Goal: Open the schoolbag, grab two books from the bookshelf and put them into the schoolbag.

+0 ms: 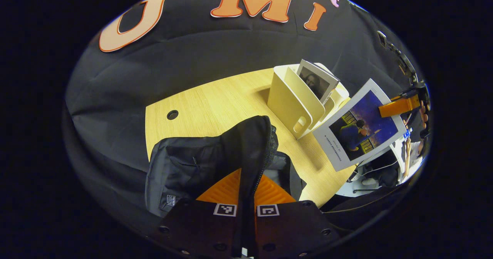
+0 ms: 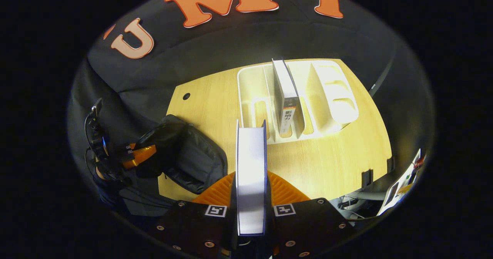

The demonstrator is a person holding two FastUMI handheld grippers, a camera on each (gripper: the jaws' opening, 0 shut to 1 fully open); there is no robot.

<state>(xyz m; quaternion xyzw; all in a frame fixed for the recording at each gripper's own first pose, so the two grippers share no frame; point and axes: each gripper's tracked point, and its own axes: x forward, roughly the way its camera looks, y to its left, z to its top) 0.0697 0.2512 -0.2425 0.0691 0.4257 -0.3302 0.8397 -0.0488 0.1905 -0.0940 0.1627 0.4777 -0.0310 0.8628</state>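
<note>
With your left claw (image 1: pixel 246 197) clamped on the schoolbag (image 1: pixel 200 162) flap, swing the right claw's (image 2: pixel 250 197) gripped book (image 2: pixel 251 174) toward nine o'clock, into its mouth

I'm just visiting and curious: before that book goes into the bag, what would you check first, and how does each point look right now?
1. Book gripped by the right claw: ok, both fingers press its covers.
2. Book clear of the shelf: ok, it is held above the table, in front of the shelf.
3. Bag held open by the left claw: ok, the fingers pinch the zipped flap and lift it.
4. Opening wide enough for the book: cannot tell.
5. Second book ready: ok, it stands upright in a shelf slot.
</note>
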